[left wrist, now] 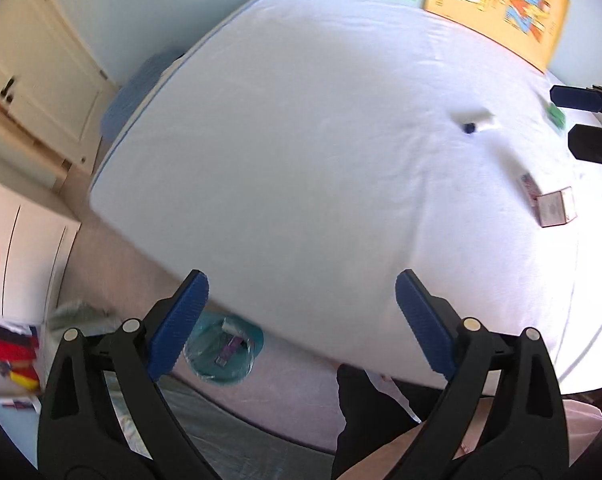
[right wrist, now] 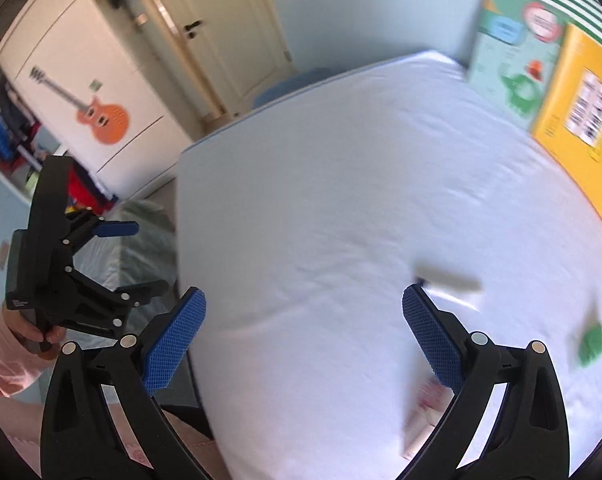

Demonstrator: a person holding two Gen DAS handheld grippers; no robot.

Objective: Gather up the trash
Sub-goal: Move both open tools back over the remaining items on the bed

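Small box (left wrist: 553,209) and scraps on the mattress (left wrist: 301,140), bin (left wrist: 225,350) apparently on the floor beside it

Pale blue walls (right wrist: 341,8); cream door (right wrist: 221,32); white wardrobe (right wrist: 101,92) with guitar sticker; white-sheeted bed (left wrist: 301,140)

White-sheeted bed (left wrist: 301,140) carries small box (left wrist: 557,208), white scrap (left wrist: 475,118), green scrap (right wrist: 591,346).

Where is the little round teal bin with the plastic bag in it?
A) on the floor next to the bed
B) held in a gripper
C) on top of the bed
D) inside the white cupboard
A: the left wrist view shows the teal bin standing on the floor just below the edge of the bed.
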